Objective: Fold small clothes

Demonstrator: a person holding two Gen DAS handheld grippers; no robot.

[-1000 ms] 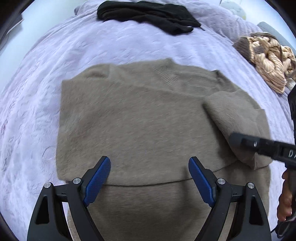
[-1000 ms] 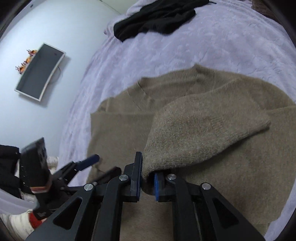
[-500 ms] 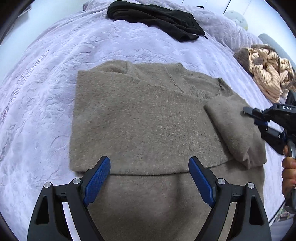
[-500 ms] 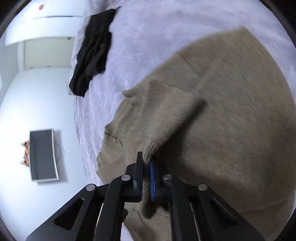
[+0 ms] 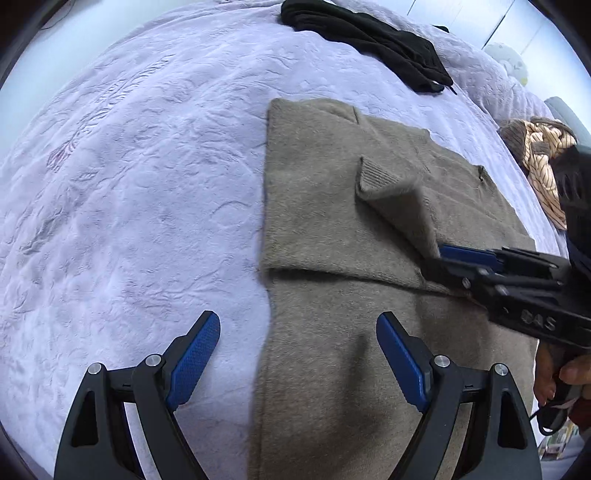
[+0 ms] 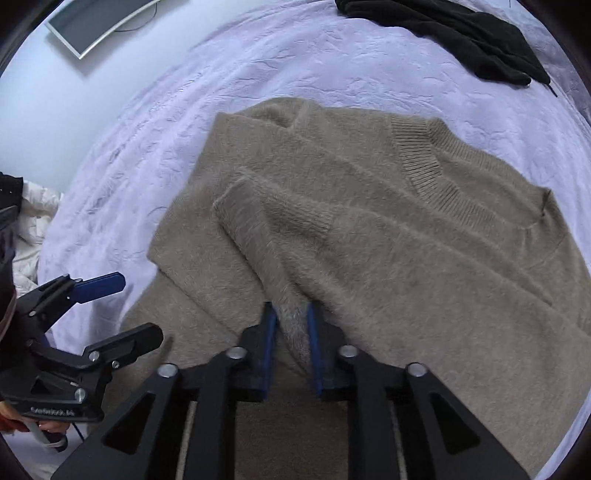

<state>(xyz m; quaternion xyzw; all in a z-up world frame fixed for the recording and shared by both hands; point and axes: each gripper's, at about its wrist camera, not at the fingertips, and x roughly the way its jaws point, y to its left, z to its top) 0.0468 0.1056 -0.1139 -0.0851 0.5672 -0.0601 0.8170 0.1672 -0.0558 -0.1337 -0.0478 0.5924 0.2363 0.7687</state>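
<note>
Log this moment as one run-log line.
left tool: open, empty | right tool: shut on sleeve | sweater: on bed

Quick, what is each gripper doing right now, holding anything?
Left gripper: open, holding nothing, above the edge of the sweater.
Right gripper: shut on the sweater's sleeve.

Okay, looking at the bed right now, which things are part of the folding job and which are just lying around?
Part of the job:
- taupe sweater, its sleeve folded across the body
- right gripper, shut on the sleeve
- left gripper, open, holding nothing

Lying about:
- black garment
- striped tan clothing
- monitor
</note>
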